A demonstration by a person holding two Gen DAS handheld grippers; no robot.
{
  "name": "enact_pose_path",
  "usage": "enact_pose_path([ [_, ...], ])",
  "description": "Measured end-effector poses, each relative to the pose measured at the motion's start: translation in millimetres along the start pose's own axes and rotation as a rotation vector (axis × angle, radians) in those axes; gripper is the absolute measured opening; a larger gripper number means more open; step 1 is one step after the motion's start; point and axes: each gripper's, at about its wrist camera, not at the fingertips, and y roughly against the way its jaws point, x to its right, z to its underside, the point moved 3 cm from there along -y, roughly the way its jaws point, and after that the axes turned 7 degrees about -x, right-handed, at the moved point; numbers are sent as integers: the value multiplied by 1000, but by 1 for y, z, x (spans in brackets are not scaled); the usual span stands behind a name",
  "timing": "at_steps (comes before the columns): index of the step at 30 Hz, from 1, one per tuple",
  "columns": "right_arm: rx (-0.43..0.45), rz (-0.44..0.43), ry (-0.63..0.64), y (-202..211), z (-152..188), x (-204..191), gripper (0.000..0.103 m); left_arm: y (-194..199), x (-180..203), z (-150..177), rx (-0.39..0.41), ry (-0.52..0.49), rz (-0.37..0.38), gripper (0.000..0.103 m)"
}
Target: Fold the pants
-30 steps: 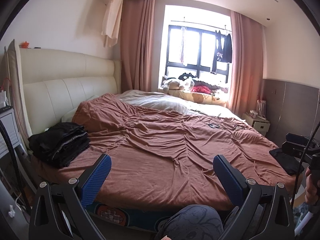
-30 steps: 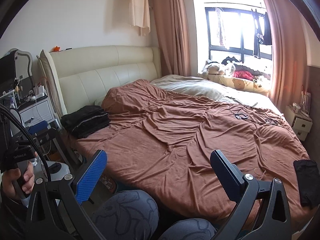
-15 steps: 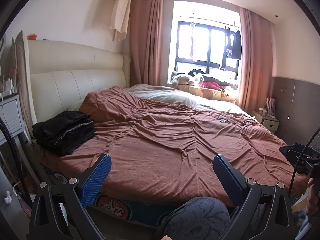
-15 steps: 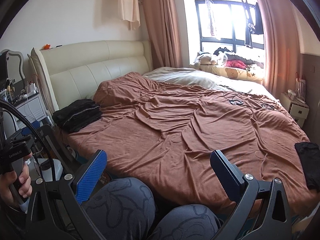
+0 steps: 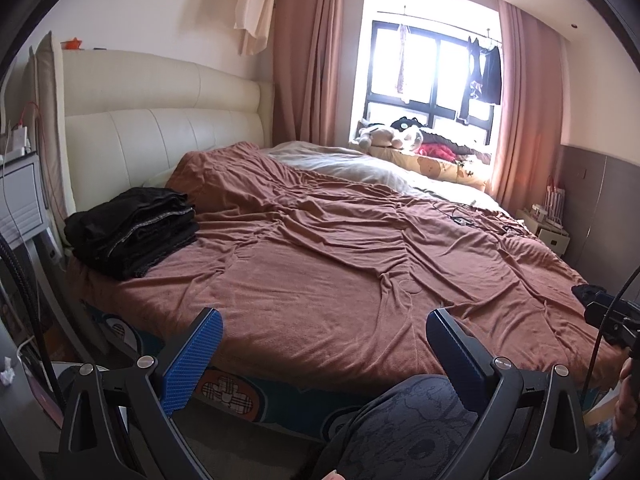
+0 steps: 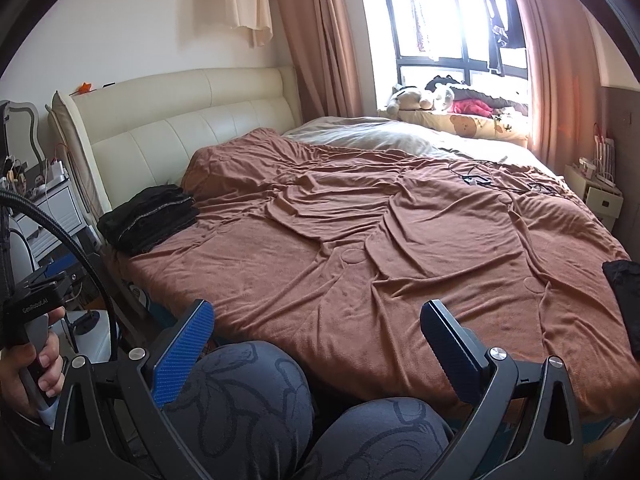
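I work across from the left. At the far left of the bed (image 5: pixel 320 280), up against the headboard (image 5: pixel 160 120), sits a stack of dark folded clothes (image 5: pixel 132 232); it looks already done, so I judge it is not my target. In the middle is only the rumpled brown blanket (image 6: pixel 360 240).

My left gripper (image 5: pixel 324 344) hangs short of the bed's near edge, its blue fingers (image 5: pixel 192 360) spread wide with nothing between them. My right gripper (image 6: pixel 316 344) is the same: fingers (image 6: pixel 182 356) wide apart, empty, above my knees (image 6: pixel 240 400).

At the far right, on the near right corner of the bed, lies a dark garment (image 6: pixel 624 296), which I take to be the pants to fold. From the right gripper it lies to the right and farther out, well apart from the fingers. It seems to run from the blanket toward the bed's near edge, though the frame cuts it off, so I cannot tell its full length or which end is the waist.

The right hand is plainly nearer, so I judge the reach should start there, swinging right.

The right wrist view shows the garment's cloth lying flat on the blanket. The left wrist view gives only a dark scrap (image 5: pixel 588 292) of it behind the other gripper's body, but shows the folded stack larger and clearer.
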Motion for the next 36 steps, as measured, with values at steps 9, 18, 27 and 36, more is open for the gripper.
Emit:
enact_pose_path([
  [9, -14, -11, -25, 0, 5, 4, 103, -2, -3, 0, -4, 7, -8, 103],
  [18, -9, -14, -19, 5, 3, 2, 103, -1, -3, 1, -8, 5, -1, 103],
  [27, -7, -18, -17, 5, 3, 1, 103, 0, -2, 2, -11, 11, 2, 103],
  [36, -5, -28, -19, 6, 3, 1, 103, 5, -3, 0, -3, 13, -3, 103],
])
